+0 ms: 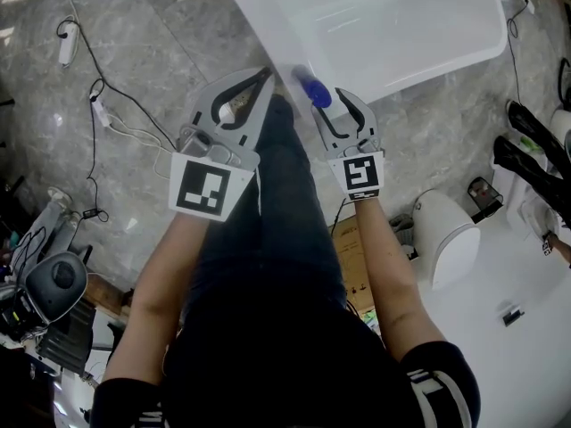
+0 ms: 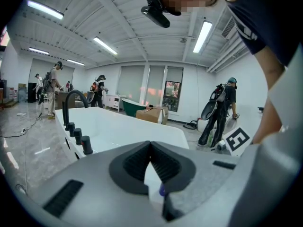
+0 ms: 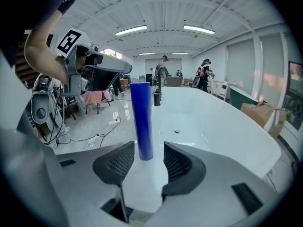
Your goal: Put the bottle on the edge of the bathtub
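Note:
A tall blue bottle stands upright on the white rim of the bathtub. My right gripper is open, one pad on each side of the bottle's foot, with a gap to both. From the head view the bottle shows as a blue cap on the tub's near corner, just left of the right gripper. My left gripper hovers beside it to the left, its jaws shut with nothing in them. In the left gripper view the tips meet over the tub.
A black faucet with several black taps stands on the tub's far rim. Cables trail over the marble floor on the left. A white round unit stands at the right. People and a cardboard box are in the background.

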`<act>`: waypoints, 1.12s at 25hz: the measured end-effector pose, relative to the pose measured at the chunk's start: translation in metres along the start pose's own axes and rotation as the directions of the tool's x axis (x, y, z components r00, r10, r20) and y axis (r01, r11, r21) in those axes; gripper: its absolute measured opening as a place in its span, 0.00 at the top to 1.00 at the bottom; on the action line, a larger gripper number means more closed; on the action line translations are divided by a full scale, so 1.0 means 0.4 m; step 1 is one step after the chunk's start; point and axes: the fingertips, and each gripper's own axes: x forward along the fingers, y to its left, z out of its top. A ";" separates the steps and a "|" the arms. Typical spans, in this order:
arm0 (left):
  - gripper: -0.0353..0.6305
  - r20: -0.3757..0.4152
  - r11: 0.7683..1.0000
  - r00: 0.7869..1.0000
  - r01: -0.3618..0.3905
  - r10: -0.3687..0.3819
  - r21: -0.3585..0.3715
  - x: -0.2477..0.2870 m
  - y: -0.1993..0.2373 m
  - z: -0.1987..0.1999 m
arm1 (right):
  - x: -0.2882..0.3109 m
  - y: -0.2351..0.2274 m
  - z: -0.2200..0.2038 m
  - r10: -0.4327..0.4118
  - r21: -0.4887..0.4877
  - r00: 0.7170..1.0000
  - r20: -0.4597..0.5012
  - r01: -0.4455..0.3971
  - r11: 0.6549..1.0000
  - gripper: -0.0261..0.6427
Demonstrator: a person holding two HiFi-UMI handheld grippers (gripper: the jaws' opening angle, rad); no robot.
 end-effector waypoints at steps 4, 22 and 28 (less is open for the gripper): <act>0.94 0.007 1.000 1.000 -0.007 0.007 0.005 -0.001 -0.003 0.024 | -0.046 -0.028 0.011 -0.049 0.032 0.999 -0.011 0.049 0.998 0.76; 0.94 0.194 0.984 0.968 -0.174 0.162 0.049 -0.111 0.026 0.415 | -0.277 -0.274 0.547 -0.270 0.087 0.921 0.282 0.256 0.963 0.94; 0.94 0.286 0.942 0.904 -0.336 0.317 0.020 -0.290 0.069 0.520 | -0.354 -0.188 0.829 -0.184 0.009 0.868 0.461 0.202 0.979 0.94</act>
